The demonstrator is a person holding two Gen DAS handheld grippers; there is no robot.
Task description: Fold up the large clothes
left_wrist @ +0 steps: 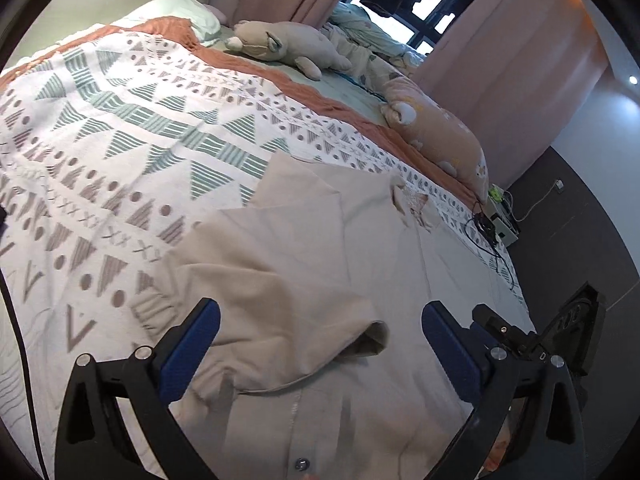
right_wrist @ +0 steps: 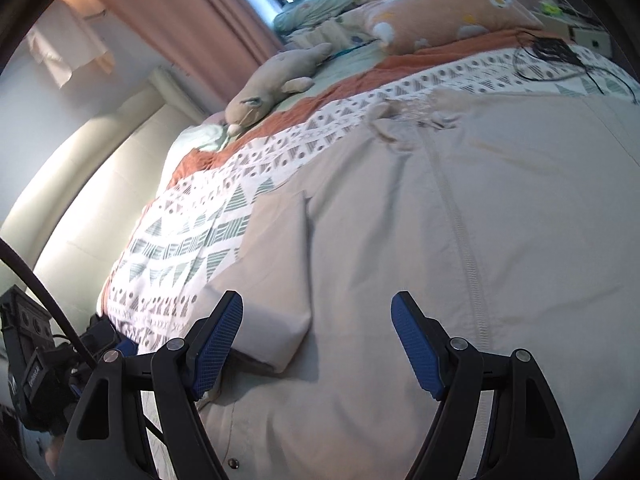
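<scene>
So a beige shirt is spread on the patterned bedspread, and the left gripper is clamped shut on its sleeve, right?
Not quite. In the left wrist view the left gripper is wide open above the beige shirt, gripping nothing. The shirt does lie on the patterned bedspread.

A beige button-front shirt (left_wrist: pixel 320 280) lies spread on a bed's patterned coverlet (left_wrist: pixel 120 128), one sleeve folded in over its body, a dark button (left_wrist: pixel 301 463) showing on its placket. The left gripper (left_wrist: pixel 320 316) hangs just above the shirt's near part, blue-padded fingers (left_wrist: pixel 192 344) set wide apart with nothing pinched between them. Beyond the shirt, a plush animal (left_wrist: pixel 280 46) and a peach pillow (left_wrist: pixel 436 132) rest near pink curtains (left_wrist: pixel 500 52).
</scene>
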